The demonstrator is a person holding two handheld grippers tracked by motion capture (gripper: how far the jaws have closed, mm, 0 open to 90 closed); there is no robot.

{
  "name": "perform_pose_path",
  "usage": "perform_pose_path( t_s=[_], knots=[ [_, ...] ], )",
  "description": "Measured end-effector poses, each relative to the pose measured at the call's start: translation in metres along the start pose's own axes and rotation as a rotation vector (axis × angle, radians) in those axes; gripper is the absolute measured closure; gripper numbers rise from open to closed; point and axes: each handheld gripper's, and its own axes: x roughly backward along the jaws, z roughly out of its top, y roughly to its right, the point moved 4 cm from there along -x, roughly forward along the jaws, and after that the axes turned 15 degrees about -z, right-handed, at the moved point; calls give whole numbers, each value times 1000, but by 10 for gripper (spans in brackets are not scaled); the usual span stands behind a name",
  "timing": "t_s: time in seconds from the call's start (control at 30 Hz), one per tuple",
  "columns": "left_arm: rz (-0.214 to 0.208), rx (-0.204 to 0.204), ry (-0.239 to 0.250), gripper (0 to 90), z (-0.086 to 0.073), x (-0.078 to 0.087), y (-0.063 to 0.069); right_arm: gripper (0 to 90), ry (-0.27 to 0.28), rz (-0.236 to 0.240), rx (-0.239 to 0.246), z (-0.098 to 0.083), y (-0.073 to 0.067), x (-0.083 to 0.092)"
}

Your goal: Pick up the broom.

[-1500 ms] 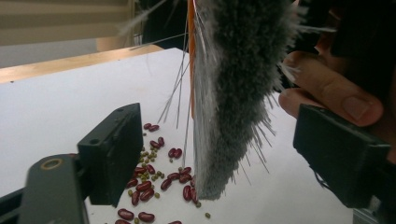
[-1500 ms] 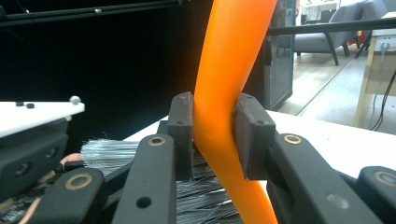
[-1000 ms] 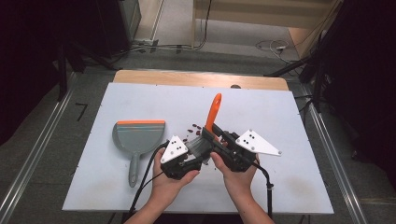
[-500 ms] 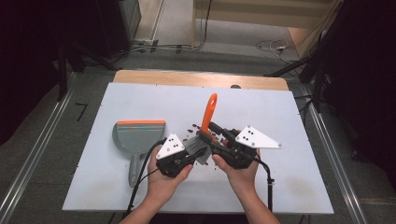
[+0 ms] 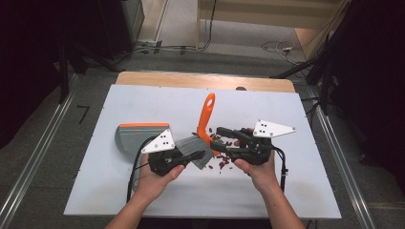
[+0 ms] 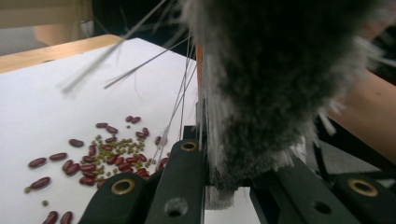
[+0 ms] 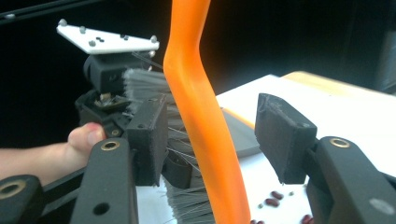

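A brush stands nearly upright at mid-table, its orange handle (image 5: 206,117) rising from grey bristles (image 5: 193,148). My left gripper (image 5: 191,155) is shut on the bristle head (image 6: 271,70), which is clamped between its jaws. My right gripper (image 5: 216,139) comes in from the right. Its jaws have just been opening and now stand on either side of the handle (image 7: 201,116), with a gap at each pad. Red beans and small green ones (image 5: 222,162) lie scattered on the white table under the brush; they show again as the bean pile (image 6: 107,154).
A grey dustpan (image 5: 136,136) with an orange lip lies flat left of the left hand. The white tabletop (image 5: 267,195) ends in a wooden strip at the far edge. Cables trail from both grippers toward the near edge.
The left hand has carried the brush head leftward, toward the dustpan. The right gripper's jaws have spread off the orange handle, which now stands more upright.
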Motion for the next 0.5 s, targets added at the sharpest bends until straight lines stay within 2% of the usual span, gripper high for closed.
perform_pose_path(
  t_s=[0.03,0.07,0.13,0.3,0.47,0.5],
  knots=[
    [-17,-3,-5,858,0,0,0,435,0,0,0,0,0,0],
    [-43,-6,-11,858,0,-1,2,435,-16,33,-2,-3,-1,-4],
    [-71,-11,-17,858,0,-2,3,443,-33,56,3,-6,-3,-7],
    [-101,-16,-34,858,-2,-6,5,466,-53,110,9,-10,-6,-12],
    [-120,-5,-44,857,-3,-8,5,568,-70,154,6,-14,-7,-14],
    [-125,3,-40,857,-4,-8,4,595,-78,145,8,-14,-7,-14]
  ],
)
